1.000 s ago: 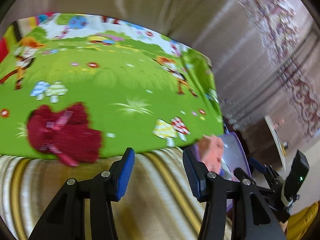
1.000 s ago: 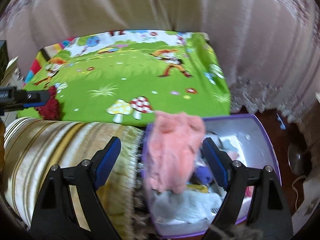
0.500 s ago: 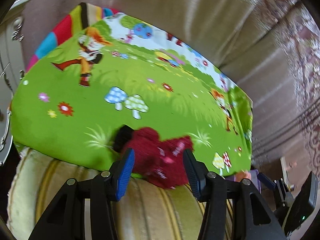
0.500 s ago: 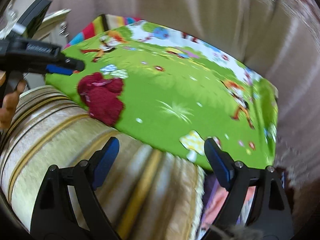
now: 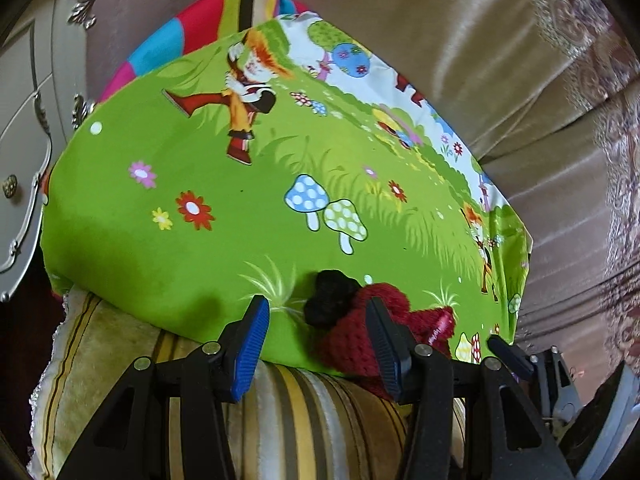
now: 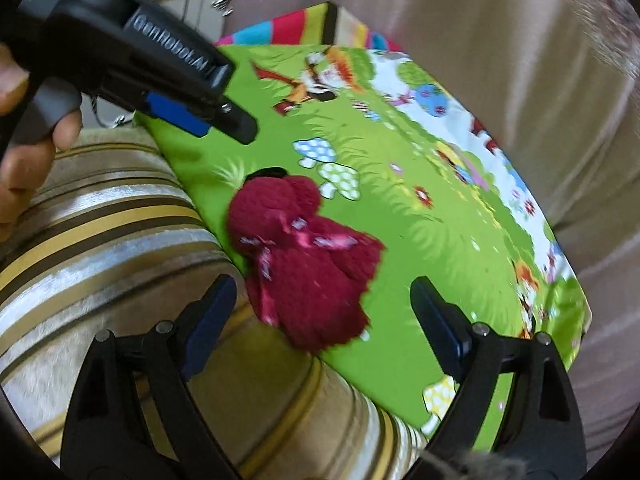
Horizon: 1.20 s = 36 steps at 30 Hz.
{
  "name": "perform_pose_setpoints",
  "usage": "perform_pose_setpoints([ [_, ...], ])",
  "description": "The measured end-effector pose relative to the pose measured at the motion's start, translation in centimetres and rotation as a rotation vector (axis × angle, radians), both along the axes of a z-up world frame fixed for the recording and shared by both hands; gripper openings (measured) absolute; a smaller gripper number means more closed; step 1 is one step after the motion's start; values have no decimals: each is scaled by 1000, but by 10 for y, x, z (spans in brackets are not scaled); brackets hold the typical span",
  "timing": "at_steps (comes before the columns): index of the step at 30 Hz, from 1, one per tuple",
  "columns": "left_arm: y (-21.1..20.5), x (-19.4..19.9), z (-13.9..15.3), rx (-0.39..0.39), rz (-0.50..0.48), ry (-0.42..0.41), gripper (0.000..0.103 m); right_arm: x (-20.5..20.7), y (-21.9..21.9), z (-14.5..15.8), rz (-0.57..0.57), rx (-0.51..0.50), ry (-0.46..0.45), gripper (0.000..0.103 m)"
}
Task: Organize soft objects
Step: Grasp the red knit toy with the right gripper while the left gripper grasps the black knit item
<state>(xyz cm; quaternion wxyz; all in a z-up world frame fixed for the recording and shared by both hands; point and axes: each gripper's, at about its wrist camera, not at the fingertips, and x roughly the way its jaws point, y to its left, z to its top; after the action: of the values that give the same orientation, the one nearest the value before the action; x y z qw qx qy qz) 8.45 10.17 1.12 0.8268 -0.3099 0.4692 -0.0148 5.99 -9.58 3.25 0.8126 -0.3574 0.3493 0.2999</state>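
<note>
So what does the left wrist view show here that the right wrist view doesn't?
Only the left wrist view shows the white ornate cabinet clearly at the left edge, and the black soft piece in full beside the dark red knitted item.

Only the right wrist view shows the left gripper from outside, held in a hand, hovering above the mat, and the red item's whole outline.

Both show the green cartoon mat, the striped cushion, the beige curtain and open fingers with nothing between them.
</note>
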Motion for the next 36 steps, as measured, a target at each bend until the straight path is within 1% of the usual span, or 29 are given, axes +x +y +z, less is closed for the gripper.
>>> perform_pose_setpoints([
  [3, 5, 3, -4, -12, 7, 6, 51, 5, 14, -11, 24, -32, 4, 90],
  [5, 7, 6, -6, -20, 7, 10, 51, 13, 20, -19, 21, -36, 23, 90],
  [11, 8, 14, -14, -30, -6, 22, 51, 38, 19, -28, -2, 42, 126, 90],
  [14, 9, 18, -18, -32, -9, 27, 51, 50, 12, -30, -16, 103, 210, 75],
  [17, 8, 23, -21, -30, -14, 34, 51, 59, 2, -28, -41, 175, 274, 66],
  [19, 7, 25, -23, -26, -18, 37, 51, 64, -7, -26, -63, 213, 297, 62],
  [20, 5, 28, -23, -21, -23, 42, 51, 66, -9, -26, -73, 225, 306, 57],
  [21, 3, 29, -24, -17, -28, 44, 51, 69, -13, -25, -83, 239, 313, 50],
  [23, -1, 33, -24, -1, -47, 47, 51, 72, -21, -23, -108, 267, 319, 45],
  [24, -5, 35, -24, 8, -59, 50, 51, 74, -25, -22, -117, 282, 324, 39],
  [27, -14, 43, -25, 34, -89, 63, 51, 79, -34, -23, -139, 309, 340, 38],
  [30, -20, 49, -24, 42, -110, 67, 51, 80, -37, -24, -140, 318, 353, 38],
  [34, -29, 60, -30, 57, -134, 95, 51, 79, -38, -22, -137, 325, 338, 35],
  [36, -31, 64, -33, 39, -143, 106, 51, 78, -42, -18, -143, 329, 317, 34],
])
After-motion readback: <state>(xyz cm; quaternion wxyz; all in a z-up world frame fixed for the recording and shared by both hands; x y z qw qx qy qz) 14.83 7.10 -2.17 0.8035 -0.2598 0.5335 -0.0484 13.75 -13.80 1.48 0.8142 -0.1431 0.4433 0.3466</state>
